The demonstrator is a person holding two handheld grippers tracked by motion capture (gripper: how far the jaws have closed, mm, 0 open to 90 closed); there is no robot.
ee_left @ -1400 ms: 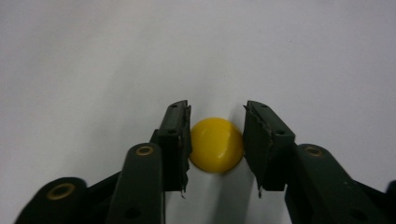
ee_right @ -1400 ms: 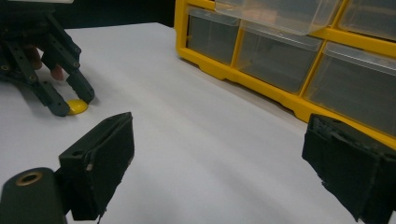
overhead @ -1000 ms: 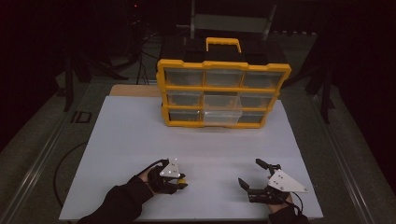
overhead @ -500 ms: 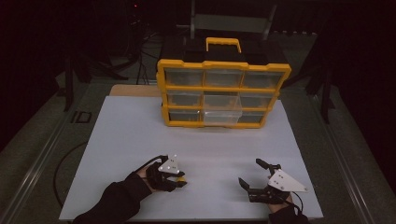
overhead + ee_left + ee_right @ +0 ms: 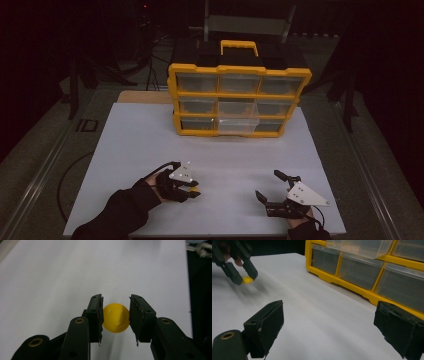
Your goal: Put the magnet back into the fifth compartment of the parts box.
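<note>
A small yellow ball (image 5: 116,317) is pinched between the two black jaws of my left gripper (image 5: 116,315), just above the white board. From the high view, that left gripper (image 5: 194,191) sits near the board's front left, the ball (image 5: 192,192) showing as a yellow spot at its tip. My right gripper (image 5: 266,184) rests at the front right with its jaws wide apart and nothing between them. In the right gripper view its own jaws (image 5: 329,325) frame bare board, and the left gripper (image 5: 242,272) with the ball (image 5: 247,280) appears at far left.
A yellow organizer (image 5: 239,100) with clear drawers and a carry handle stands upright at the back of the white board (image 5: 150,140). Its lower middle drawer (image 5: 237,123) is pulled out a little. The organizer (image 5: 352,272) lies close ahead of the right gripper. Dark floor surrounds the table.
</note>
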